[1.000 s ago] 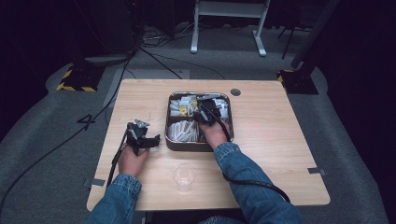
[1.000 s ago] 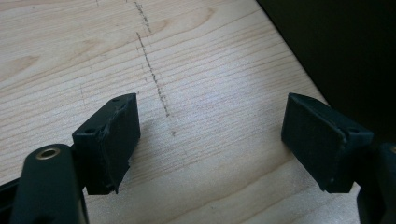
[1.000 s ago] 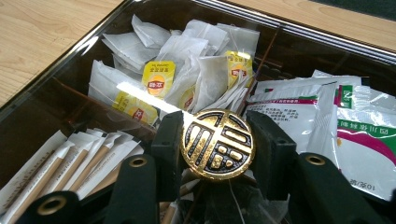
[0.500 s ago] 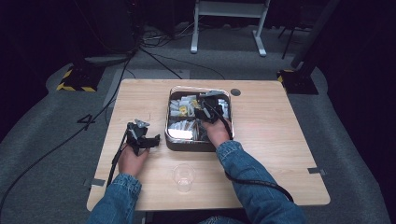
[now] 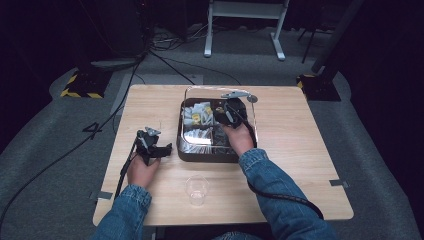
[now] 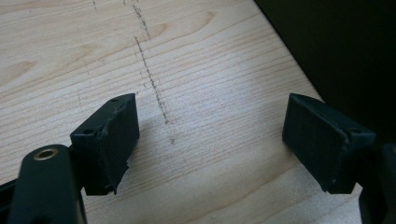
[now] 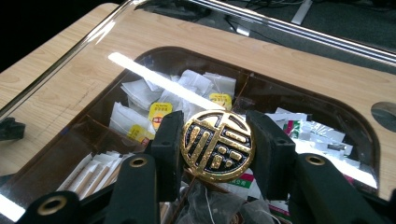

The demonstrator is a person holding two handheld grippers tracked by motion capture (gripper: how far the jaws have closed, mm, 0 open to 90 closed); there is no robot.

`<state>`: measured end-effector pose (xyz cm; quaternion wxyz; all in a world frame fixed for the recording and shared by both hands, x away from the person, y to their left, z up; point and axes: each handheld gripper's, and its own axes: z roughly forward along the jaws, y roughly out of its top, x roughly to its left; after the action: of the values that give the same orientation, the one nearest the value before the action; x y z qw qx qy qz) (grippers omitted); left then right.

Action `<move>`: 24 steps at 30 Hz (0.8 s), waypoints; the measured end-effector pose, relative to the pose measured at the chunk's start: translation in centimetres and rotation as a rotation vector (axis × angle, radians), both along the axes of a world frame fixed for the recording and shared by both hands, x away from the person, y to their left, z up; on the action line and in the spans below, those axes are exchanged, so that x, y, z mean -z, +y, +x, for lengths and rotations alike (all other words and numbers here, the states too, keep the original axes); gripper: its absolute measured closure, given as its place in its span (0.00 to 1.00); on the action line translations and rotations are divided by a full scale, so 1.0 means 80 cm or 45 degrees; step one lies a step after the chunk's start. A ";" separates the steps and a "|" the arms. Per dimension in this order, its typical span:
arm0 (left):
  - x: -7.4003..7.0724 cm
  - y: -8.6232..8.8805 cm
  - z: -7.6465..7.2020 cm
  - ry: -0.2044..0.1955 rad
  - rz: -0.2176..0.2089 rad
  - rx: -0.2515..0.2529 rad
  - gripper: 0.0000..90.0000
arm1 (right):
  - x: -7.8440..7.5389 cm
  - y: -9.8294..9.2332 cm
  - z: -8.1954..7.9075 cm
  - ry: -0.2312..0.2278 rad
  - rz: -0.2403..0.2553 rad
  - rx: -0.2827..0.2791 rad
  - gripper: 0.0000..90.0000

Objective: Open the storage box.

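A dark square box (image 5: 209, 154) with compartments stands mid-table, holding tea bags (image 7: 160, 112) and paper sachets (image 5: 197, 135). Its clear lid (image 7: 70, 79) hangs tilted just above the box, carried by a round black-and-gold knob (image 7: 218, 145). My right gripper (image 5: 227, 114) is shut on that knob, one pad (image 7: 168, 140) on each side of it. To the left of the box, my left gripper (image 5: 164, 149) rests low over the wood (image 6: 205, 84); its jaws stand wide open with nothing between them.
A clear plastic cup (image 5: 196, 190) stands near the table's front edge, between the person's two forearms. Bare wooden table (image 5: 300, 150) lies right of the box. A cable (image 5: 125, 170) trails from the left gripper off the table's left side.
My right gripper has risen with the knob, and the clear lid has come up off the box. The left gripper has kept still.
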<state>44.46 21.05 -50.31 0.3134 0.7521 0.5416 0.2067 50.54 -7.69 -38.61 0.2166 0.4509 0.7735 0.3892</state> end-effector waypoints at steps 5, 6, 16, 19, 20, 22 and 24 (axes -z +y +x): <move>0.000 0.000 0.000 0.000 0.000 0.000 0.21 | -0.012 -0.011 -0.006 -0.017 0.002 -0.012 0.65; 0.000 0.000 0.000 0.001 0.000 -0.001 0.21 | -0.014 -0.013 -0.006 -0.019 0.004 -0.012 0.65; 0.000 0.000 0.000 -0.001 -0.002 -0.003 0.21 | -0.037 -0.045 -0.014 -0.041 -0.007 0.003 0.65; 0.000 0.000 0.000 -0.001 -0.002 -0.003 0.21 | -0.041 -0.054 -0.015 -0.046 -0.016 0.012 0.65; 0.000 0.000 0.000 -0.001 -0.002 -0.003 0.21 | -0.043 -0.058 -0.015 -0.049 -0.018 0.017 0.65; 0.000 0.000 0.000 -0.001 -0.002 -0.003 0.21 | -0.046 -0.068 -0.016 -0.054 -0.021 0.031 0.65; 0.000 0.000 0.000 -0.001 -0.002 -0.003 0.21 | -0.049 -0.076 -0.016 -0.055 -0.024 0.042 0.65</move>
<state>44.44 21.03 -50.31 0.3140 0.7512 0.5426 0.2067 49.25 -13.74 -34.71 0.2437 0.4531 0.7647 0.3879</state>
